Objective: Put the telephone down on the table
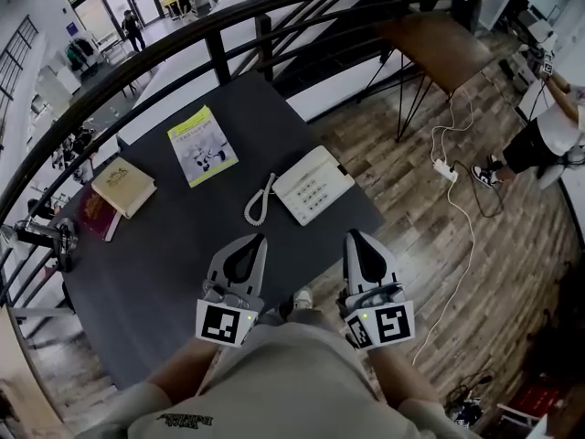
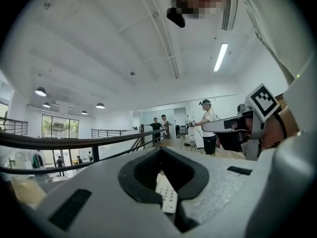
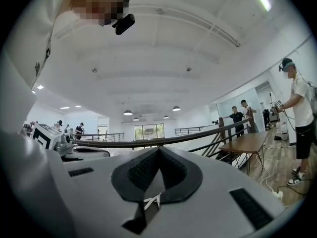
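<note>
Since the telephone (image 1: pixel 313 186) lies on the desk (image 1: pixel 164 273), the task looks done; left hand-held gripper (image 1: pixel 259 239) and right hand-held gripper (image 1: pixel 353 236) sit pressed together, empty.

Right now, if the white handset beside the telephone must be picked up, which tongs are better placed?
Left. The left tongs point almost straight at the handset, which lies on the table at the telephone's left side. The right tongs are farther from it. Both are shut and empty.
</note>
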The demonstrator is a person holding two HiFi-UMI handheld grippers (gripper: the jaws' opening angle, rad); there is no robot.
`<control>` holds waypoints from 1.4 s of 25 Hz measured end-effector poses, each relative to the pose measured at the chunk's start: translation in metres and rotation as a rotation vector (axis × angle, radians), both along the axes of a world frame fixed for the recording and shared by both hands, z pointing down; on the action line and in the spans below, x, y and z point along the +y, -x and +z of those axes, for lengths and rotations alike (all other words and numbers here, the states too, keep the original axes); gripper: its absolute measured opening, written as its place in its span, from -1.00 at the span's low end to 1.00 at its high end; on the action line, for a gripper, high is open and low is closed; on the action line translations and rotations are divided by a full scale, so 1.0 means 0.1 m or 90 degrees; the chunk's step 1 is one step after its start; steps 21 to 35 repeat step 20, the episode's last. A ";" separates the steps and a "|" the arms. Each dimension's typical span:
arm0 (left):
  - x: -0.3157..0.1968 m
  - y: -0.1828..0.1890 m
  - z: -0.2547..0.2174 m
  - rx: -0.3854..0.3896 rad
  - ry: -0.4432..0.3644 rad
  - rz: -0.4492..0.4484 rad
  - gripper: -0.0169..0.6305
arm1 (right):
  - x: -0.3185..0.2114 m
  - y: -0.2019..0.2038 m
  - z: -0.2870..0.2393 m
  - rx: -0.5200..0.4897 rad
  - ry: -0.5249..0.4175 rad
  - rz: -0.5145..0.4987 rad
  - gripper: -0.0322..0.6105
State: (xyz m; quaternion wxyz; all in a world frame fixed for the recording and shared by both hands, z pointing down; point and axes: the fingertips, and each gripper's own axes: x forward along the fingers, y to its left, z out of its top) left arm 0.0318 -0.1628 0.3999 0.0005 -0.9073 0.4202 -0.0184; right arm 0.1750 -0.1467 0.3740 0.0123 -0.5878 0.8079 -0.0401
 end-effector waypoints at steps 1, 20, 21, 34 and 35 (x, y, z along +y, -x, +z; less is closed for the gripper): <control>0.00 -0.01 0.00 -0.003 -0.004 0.004 -0.93 | -0.02 0.00 0.00 0.002 0.000 -0.001 -0.89; -0.11 0.05 -0.14 -0.028 -0.033 0.023 -0.93 | -0.24 0.18 0.01 0.040 0.002 -0.026 -0.89; -0.11 0.05 -0.14 -0.028 -0.033 0.023 -0.93 | -0.24 0.18 0.01 0.040 0.002 -0.026 -0.89; -0.11 0.05 -0.14 -0.028 -0.033 0.023 -0.93 | -0.24 0.18 0.01 0.040 0.002 -0.026 -0.89; -0.11 0.05 -0.14 -0.028 -0.033 0.023 -0.93 | -0.24 0.18 0.01 0.040 0.002 -0.026 -0.89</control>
